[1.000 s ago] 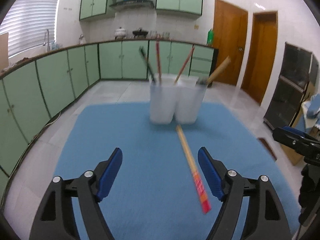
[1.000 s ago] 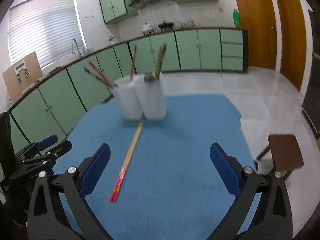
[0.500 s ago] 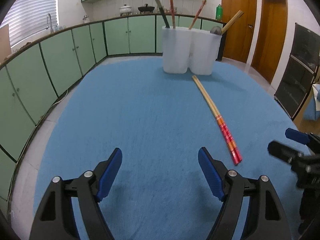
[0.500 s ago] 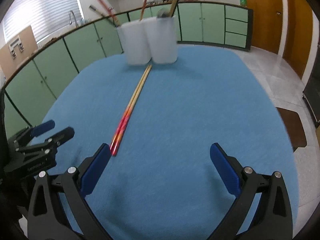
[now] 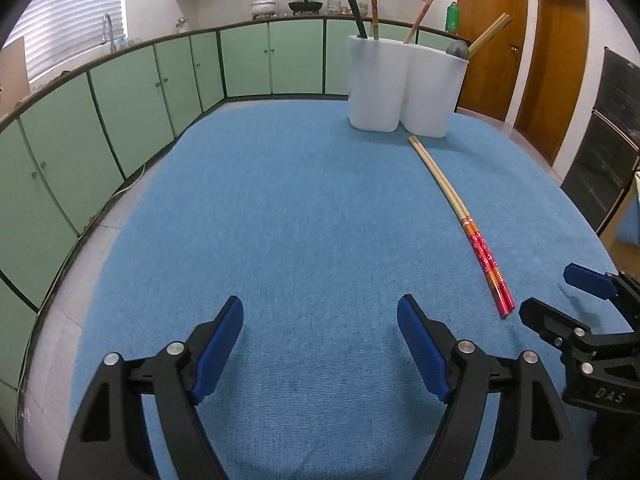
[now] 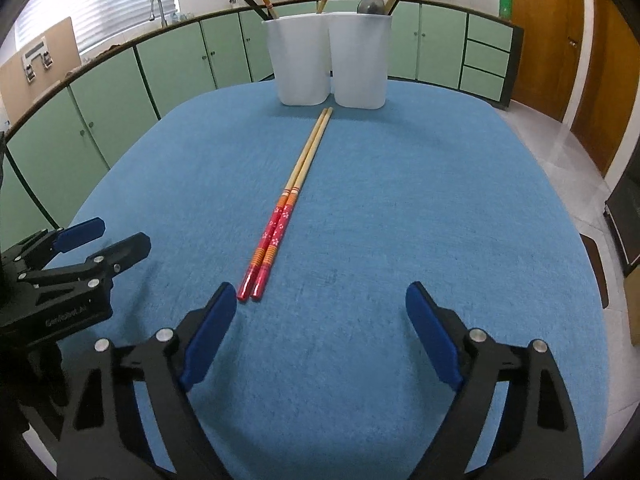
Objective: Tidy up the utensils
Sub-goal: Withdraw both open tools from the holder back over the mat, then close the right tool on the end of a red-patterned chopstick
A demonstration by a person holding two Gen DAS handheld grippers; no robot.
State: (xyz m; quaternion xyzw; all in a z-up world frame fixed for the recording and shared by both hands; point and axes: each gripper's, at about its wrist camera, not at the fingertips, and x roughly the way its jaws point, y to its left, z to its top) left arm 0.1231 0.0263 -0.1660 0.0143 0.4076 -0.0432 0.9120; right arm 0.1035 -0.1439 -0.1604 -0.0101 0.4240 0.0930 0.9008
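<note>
A pair of wooden chopsticks with red patterned ends (image 6: 289,204) lies on the blue tablecloth (image 6: 400,208), pointing at a white two-compartment holder (image 6: 328,60). The chopsticks (image 5: 460,216) and the holder (image 5: 406,88) also show in the left wrist view. The holder has several chopsticks and a spoon standing in it. My left gripper (image 5: 320,344) is open and empty, low over the cloth, left of the chopsticks. My right gripper (image 6: 322,332) is open and empty, its left finger just short of the red ends.
The round table stands in a kitchen with green cabinets (image 5: 120,120) behind and left. Wooden doors (image 5: 520,48) are at the back right. A dark stool (image 6: 596,264) stands off the table's right edge. Each gripper shows in the other's view (image 5: 580,320) (image 6: 72,264).
Both grippers have dropped lower toward the cloth and settled on either side of the chopsticks' red ends. The chopsticks and holder have not moved.
</note>
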